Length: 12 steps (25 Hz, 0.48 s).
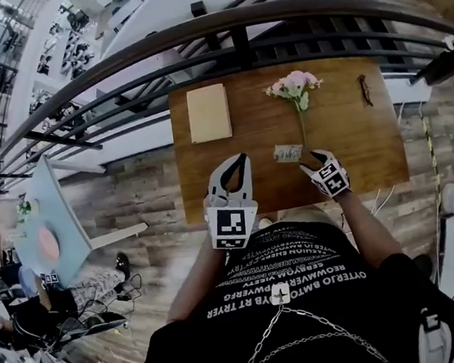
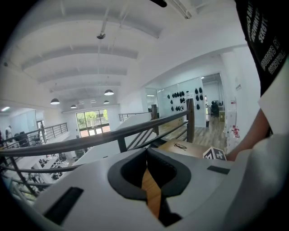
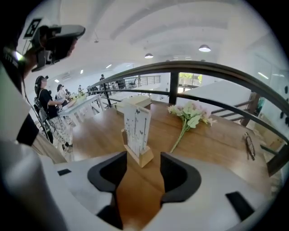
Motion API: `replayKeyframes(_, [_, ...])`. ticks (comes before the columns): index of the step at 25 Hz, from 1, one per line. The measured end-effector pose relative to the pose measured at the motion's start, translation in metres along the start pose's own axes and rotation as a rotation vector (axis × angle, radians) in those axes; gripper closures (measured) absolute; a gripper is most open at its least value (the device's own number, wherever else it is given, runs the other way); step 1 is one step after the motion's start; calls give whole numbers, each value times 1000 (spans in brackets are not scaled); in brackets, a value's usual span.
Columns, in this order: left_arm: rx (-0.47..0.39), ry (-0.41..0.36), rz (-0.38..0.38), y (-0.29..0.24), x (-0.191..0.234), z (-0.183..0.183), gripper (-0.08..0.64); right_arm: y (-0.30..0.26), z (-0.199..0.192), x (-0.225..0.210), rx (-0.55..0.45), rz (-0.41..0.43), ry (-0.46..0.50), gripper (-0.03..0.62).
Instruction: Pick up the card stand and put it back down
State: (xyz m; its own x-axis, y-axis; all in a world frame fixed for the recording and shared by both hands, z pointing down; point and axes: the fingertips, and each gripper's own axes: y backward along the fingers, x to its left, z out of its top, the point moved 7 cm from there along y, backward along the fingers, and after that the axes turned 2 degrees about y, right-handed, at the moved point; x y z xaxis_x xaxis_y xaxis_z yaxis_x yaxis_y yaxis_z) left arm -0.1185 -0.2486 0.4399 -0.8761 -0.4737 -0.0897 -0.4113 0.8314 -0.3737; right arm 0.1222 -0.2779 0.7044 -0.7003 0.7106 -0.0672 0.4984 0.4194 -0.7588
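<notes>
Near the table (image 1: 352, 147) edge stands card stand (image 1: 288, 153)

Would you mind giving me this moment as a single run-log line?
card stand: upright on table | right gripper: open, stand at its tips, ungripped | left gripper: shut, empty

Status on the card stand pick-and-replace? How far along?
Done: unclear; the card stand sits upright on the table, so either untouched or already returned. In hand: nothing; right gripper open, stand at its jaw tips, ungripped; left gripper shut, empty. Left: a grasp if not lifted yet.
</notes>
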Motion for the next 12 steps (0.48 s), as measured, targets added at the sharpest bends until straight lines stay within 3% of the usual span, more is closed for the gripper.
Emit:
replayKeyframes(3, [-57,32,6,20,2,2,532,42,10,7,-118,-54,-67,388])
replayKeyframes(8, [-136,51,21,52,9,7,532,116,45,24,-326,-198,-87,569])
replayKeyframes(12, [-177,43,20,75,8,11,532,162,77,39,-405,-274,-48,577])
